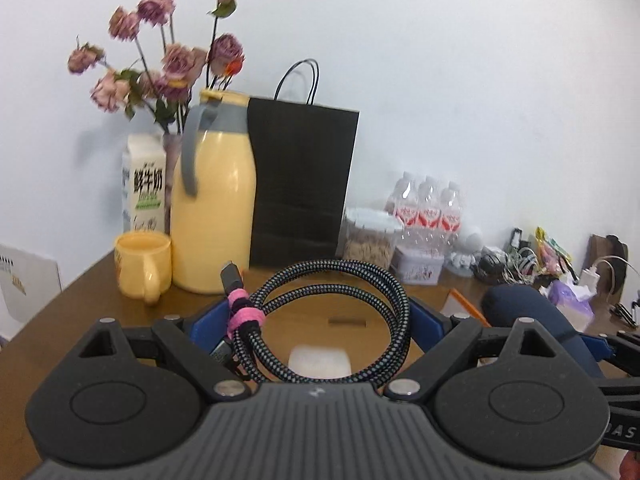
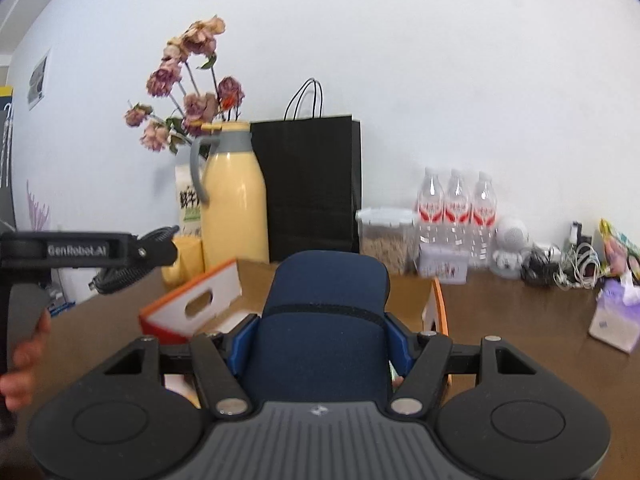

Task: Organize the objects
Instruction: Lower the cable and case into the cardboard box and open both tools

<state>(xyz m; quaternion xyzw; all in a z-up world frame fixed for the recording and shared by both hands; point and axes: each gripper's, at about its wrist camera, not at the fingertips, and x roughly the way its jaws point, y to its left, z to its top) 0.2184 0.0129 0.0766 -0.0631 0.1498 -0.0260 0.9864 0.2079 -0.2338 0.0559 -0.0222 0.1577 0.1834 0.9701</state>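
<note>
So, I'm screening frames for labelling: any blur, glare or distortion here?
Left wrist view: dried flowers soft, glare streak on the yellow jug, fisheye bends the table edge. Right wrist view: tissue pack at the rim smeared, blue pouch fairly sharp.

A coiled braided cable (image 1: pixel 332 320), black and grey and bound with a pink strap, is held upright above the open cardboard box (image 2: pixel 192 306). A dark blue zippered pouch (image 2: pixel 324 320) is held over the same box.
</note>
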